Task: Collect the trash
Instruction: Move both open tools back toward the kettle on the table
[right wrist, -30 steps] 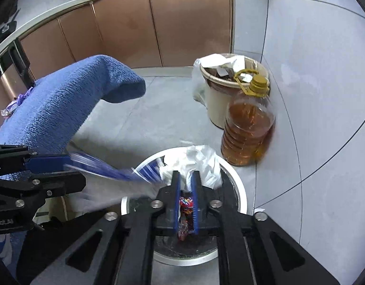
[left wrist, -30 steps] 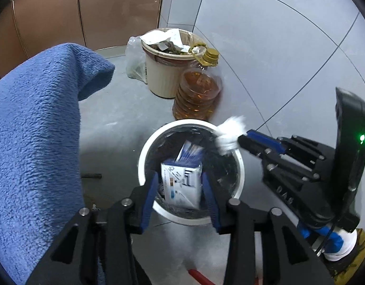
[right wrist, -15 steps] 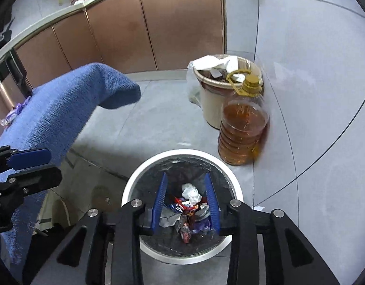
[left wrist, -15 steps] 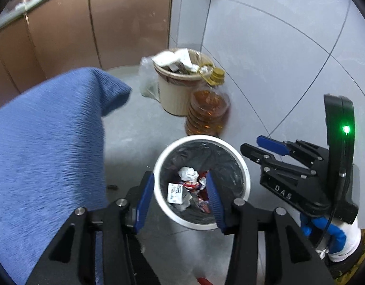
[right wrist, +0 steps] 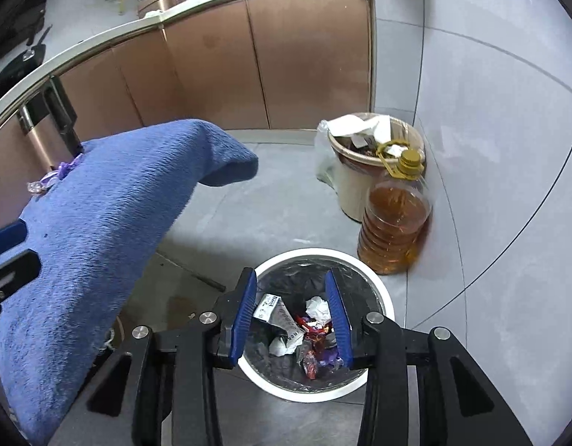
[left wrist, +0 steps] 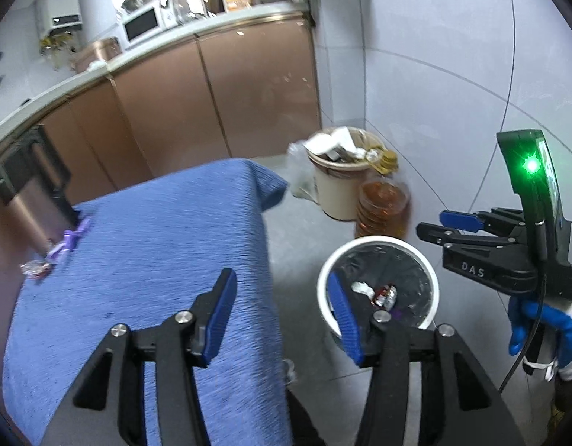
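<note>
A: Blanket (left wrist: 144, 260) on the worktop holds two wrappers (left wrist: 59, 252) at its far edge, well apart from the bin (right wrist: 382, 297)

B: Both tools, left (left wrist: 282, 319) and right (right wrist: 291, 316), are spread, empty; plush folds could snag a pad and flick the wrappers off

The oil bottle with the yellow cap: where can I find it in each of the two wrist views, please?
Left wrist view: the oil bottle is right of centre, just behind the white-rimmed trash bin.
Right wrist view: the oil bottle is right of centre, above the same bin.
Shared landmark: the full beige waste basket directly behind the bottle.
</note>
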